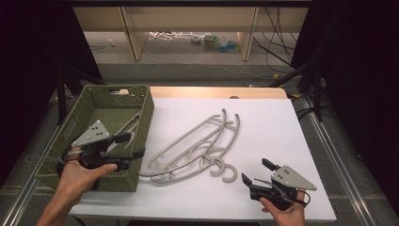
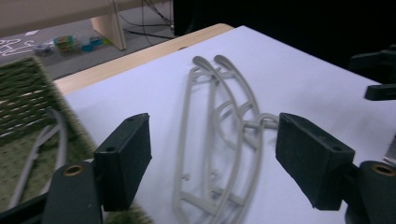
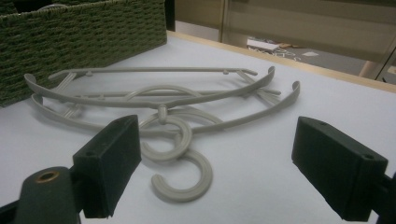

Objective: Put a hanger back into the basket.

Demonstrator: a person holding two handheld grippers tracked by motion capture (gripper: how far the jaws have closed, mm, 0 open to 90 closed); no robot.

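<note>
Two grey hangers [image 1: 197, 146] lie stacked near the middle of the white surface [image 1: 282, 136] in the high view, hooks toward you, shoulder tips pointing away. Your left claw [image 1: 131, 146] hovers over the near right corner of the green woven basket [image 1: 99, 101], jaws spread, nothing between them. Another hanger [image 1: 126, 129] lies inside the basket, just beyond that claw. Your right claw [image 1: 256, 172] sits low at the near right of the surface, jaws spread and empty, close to the hooks but apart from them.

Left gripper view: your left claw [image 2: 212, 163] is released, pads wide apart with the grey hangers [image 2: 219, 135] seen between them on the surface below, not touched. Basket [image 2: 28, 88] at the left edge, with the hanger inside it [image 2: 39, 149] partly showing. Your other claw shows dark at the far right edge.

Right gripper view: your right claw [image 3: 217, 168] is released too, both pads well apart. The hangers [image 3: 159, 95] lie flat straight ahead, one over the other, with the two hooks [image 3: 180, 163] nearest the pads, just beyond them, no contact. Basket wall [image 3: 84, 37] stands behind the hangers at the upper left, close to their far ends.
</note>
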